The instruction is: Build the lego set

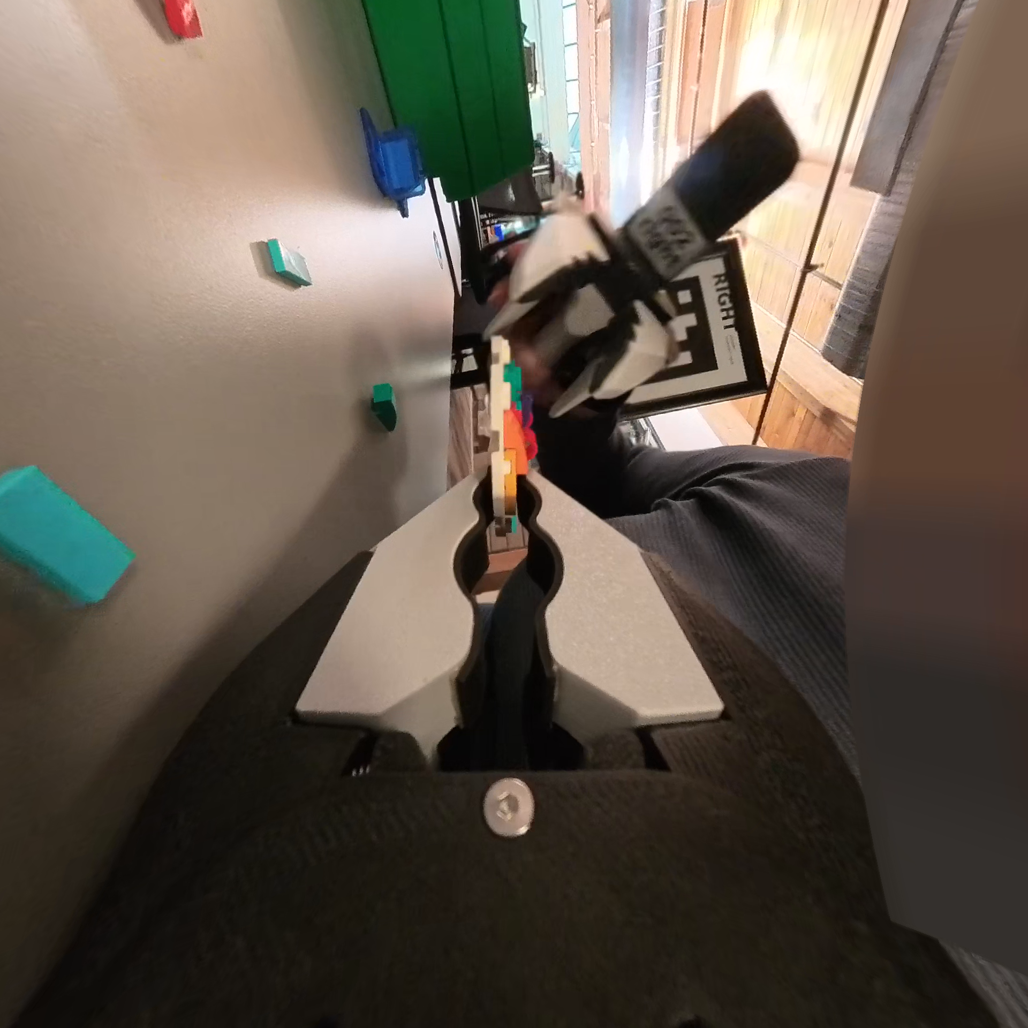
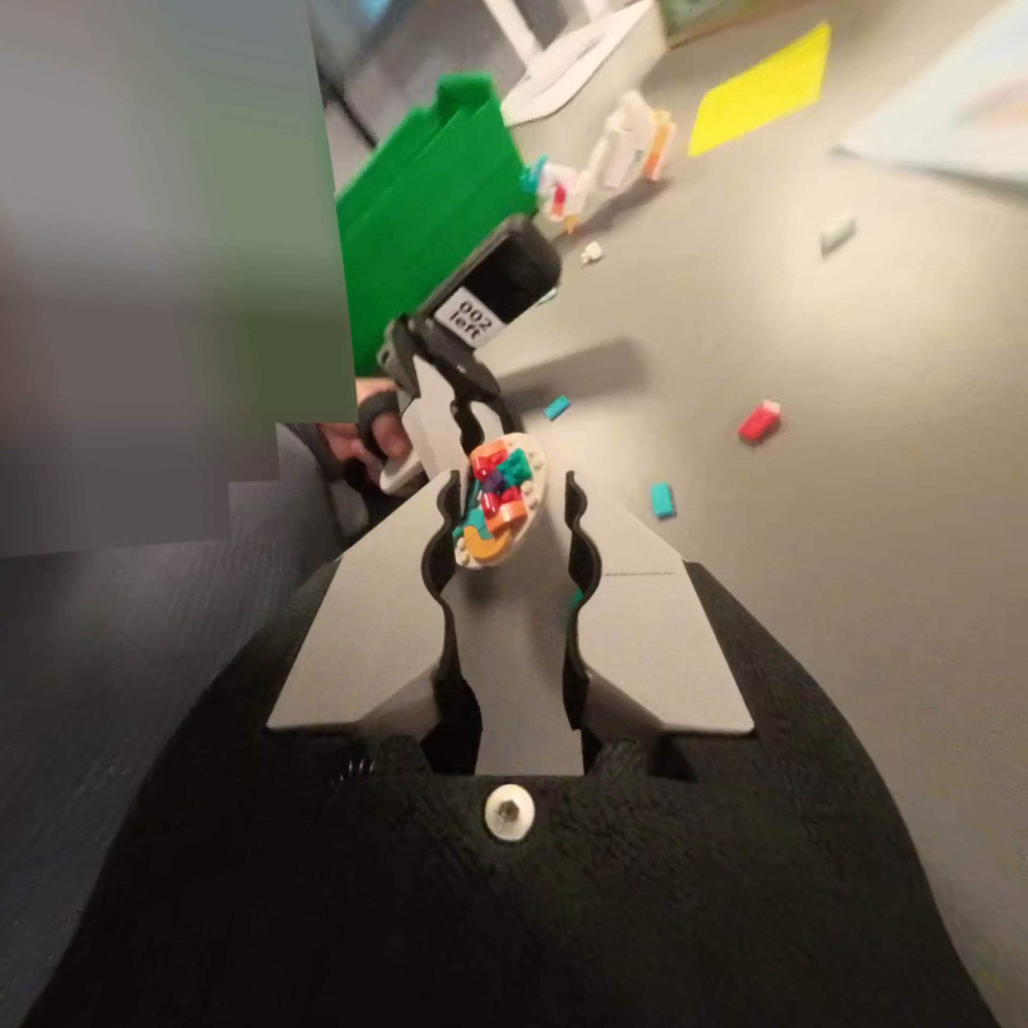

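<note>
Grey surface (image 2: 779,311) carries green bin (image 2: 423,222) and scattered teal bricks (image 2: 662,499); above it, left claw (image 1: 505,478) clamped on edge of round white lego plate (image 2: 500,500) bearing coloured pieces, right claw (image 2: 512,478) apart around it.

Left wrist view: rolled sideways, looking close along its fingers at the round lego plate (image 1: 503,434) (seen edge-on).
Right wrist view: close, angled down at the plate's studded face.
Shared: plate, green bin (image 1: 461,94), grey tabletop (image 2: 779,556).
</note>
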Demonstrator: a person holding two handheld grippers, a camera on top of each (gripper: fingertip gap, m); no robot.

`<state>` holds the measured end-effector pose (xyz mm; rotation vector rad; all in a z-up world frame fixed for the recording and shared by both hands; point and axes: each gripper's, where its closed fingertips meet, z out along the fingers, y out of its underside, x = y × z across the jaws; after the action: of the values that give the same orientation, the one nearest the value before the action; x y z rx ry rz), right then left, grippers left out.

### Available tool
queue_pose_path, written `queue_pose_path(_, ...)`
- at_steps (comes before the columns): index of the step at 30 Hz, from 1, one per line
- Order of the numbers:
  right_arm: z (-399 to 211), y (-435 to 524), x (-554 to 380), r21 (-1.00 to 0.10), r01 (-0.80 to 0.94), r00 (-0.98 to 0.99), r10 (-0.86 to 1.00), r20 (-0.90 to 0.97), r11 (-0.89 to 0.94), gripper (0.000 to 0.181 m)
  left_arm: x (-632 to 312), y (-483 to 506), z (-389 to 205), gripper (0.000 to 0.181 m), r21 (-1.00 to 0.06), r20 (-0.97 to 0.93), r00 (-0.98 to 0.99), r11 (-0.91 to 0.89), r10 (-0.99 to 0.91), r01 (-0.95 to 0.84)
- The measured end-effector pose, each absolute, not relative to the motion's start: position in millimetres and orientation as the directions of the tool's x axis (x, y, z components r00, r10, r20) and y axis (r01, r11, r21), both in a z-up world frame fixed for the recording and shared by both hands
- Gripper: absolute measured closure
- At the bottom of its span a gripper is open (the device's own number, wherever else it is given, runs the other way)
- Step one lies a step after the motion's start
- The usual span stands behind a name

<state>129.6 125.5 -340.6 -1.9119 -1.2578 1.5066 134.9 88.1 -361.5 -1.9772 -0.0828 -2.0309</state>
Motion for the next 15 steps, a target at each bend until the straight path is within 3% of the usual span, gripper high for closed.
queue_pose_path(2, -349, 126, 132, -0.659, 0.337, 0.048, 0.711, -0.702, -0.673, 0.144, 134, 88, -360, 0.176, -0.173, 0.983, -0.009, -0.950, -0.182, 0.260)
queue_pose_path(5, -356, 118, 127, -0.579, 0.301, 0.052, 0.619, -0.784, -0.758, 0.144, 134, 89, -359, 0.176, -0.178, 0.982, -0.012, -0.947, -0.188, 0.268)
queue_pose_path(15, -354, 104, 113, -0.517, 0.239, -0.007, 0.531, -0.847, -0.822, 0.151, 133, 88, -356, 0.176, -0.212, 0.975, -0.009, -0.938, -0.223, 0.275)
